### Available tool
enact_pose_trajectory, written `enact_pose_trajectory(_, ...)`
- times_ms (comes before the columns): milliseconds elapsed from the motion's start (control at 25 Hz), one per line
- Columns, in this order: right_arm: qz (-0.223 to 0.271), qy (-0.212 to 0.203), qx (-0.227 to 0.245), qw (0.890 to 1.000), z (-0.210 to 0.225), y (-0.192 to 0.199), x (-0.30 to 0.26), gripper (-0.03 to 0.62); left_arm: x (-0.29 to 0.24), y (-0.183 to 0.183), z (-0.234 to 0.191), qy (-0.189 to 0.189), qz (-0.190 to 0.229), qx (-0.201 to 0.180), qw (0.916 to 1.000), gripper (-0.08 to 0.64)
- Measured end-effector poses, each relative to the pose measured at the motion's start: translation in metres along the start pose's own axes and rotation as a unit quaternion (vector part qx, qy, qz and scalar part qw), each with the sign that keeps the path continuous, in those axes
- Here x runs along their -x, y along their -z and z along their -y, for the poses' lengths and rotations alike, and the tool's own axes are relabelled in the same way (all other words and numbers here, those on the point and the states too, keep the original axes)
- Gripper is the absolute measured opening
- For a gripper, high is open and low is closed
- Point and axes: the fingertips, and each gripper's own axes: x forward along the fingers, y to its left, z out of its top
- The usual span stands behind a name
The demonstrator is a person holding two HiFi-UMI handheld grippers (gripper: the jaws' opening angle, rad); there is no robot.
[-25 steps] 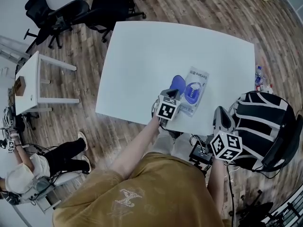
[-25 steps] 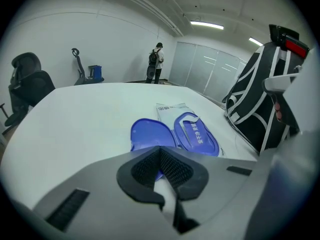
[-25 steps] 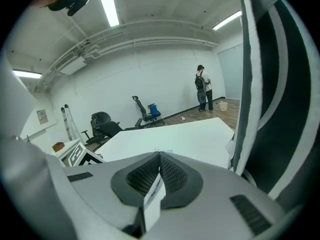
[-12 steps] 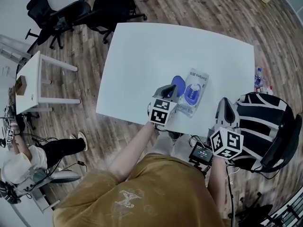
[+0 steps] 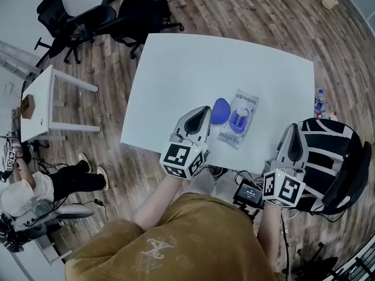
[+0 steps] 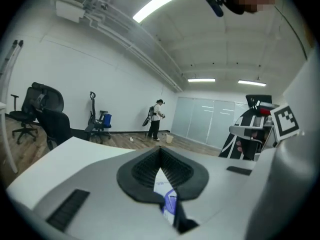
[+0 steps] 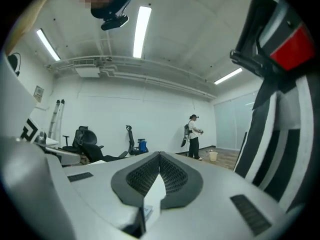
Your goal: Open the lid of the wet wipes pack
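Note:
The wet wipes pack [image 5: 239, 122] lies flat on the white table [image 5: 193, 69] near its front edge. Its blue lid [image 5: 220, 111] is flipped open to the pack's left. My left gripper [image 5: 203, 111] hovers above the table just left of the lid, jaws together and holding nothing. In the left gripper view its pads [image 6: 145, 169] meet, and a strip of the pack [image 6: 167, 200] shows below them. My right gripper [image 5: 295, 129] is off the table's front right corner, shut and empty. Its own view shows the right gripper [image 7: 160, 159] pointing level across the room.
A black-and-white chair [image 5: 331, 157] stands close by my right gripper. Office chairs [image 5: 88, 16] stand beyond the table's far left corner, with a small white side table [image 5: 41, 98] at the left. A person [image 5: 35, 198] sits on the floor at the left. Bottles [image 5: 319, 101] stand on the floor at the right.
Both grippers have risen and tipped up toward level, the left one lifting away from the pack and back toward me. Pack and open lid have not moved.

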Motion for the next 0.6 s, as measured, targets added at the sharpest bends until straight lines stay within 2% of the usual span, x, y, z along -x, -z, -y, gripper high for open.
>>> enact_pose_trajectory(200,0.057,0.022,0.03,0.998,0.003,-0.032,0.011,0.011,0.017,-0.039,-0.008,-0.05,0.044,-0.038,0.997,0.006)
enact_pose_trajectory(440,0.09,0.023,0.082,0.992,-0.008,-0.06,0.016,0.011,0.028,-0.077,-0.022,-0.115,0.077,-0.117,0.9834,0.006)
enact_pose_trajectory(600,0.1,0.022,0.104,0.989,-0.012,-0.072,0.012,0.011,0.031,-0.101,-0.026,-0.132,0.101,-0.125,0.9781,0.006)
